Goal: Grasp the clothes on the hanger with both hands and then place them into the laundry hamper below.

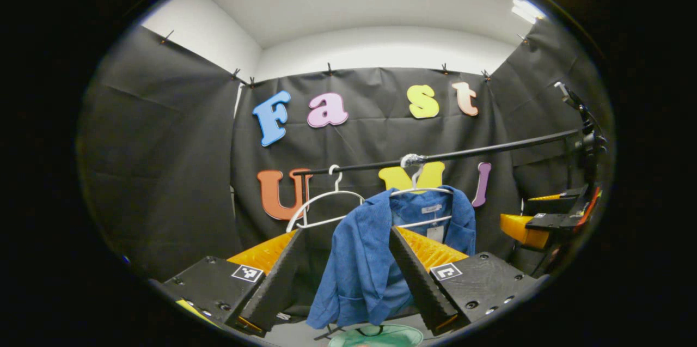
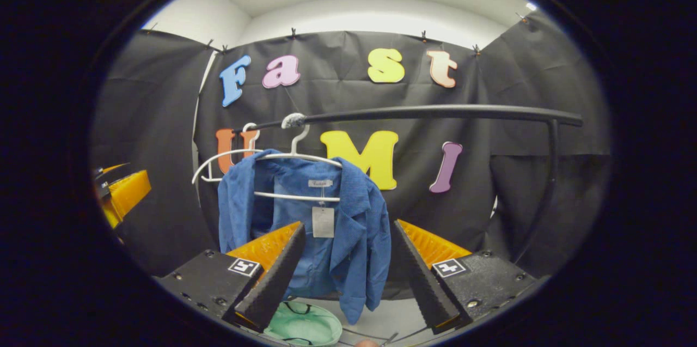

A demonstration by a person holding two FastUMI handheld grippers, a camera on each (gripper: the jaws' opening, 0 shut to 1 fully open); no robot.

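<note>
Nothing of the job is done yet, as far as I can judge: the blue shirt [image 1: 362, 260] hangs on its white hanger [image 1: 420, 192] from the black rail [image 1: 463, 153], and I have hold of nothing. My left gripper [image 1: 343, 273] has its fingers spread wide apart, with the shirt's near shoulder and sleeve showing in the gap between them but farther off, not touched. My right gripper [image 2: 346, 276] is likewise wide open, aimed at the shirt's front, where a paper tag [image 2: 323, 221] dangles below the collar; I can see no contact there either. In the left gripper view my other gripper shows at the right edge, well apart from the garment. The shirt's long axis runs straight up and down, collar at the top by the hook, hem and sleeve ends pointing toward the floor; its open front faces my right gripper, while my left sees it more from the side. A second, bare hanger [image 1: 321, 202] hangs just beside it on the rail. The green laundry hamper [image 2: 305, 324] sits below the shirt, its mouth upward. Still ahead: closing in, pinching the cloth on both sides, lifting it off the hanger, and lowering it into the hamper.
</note>
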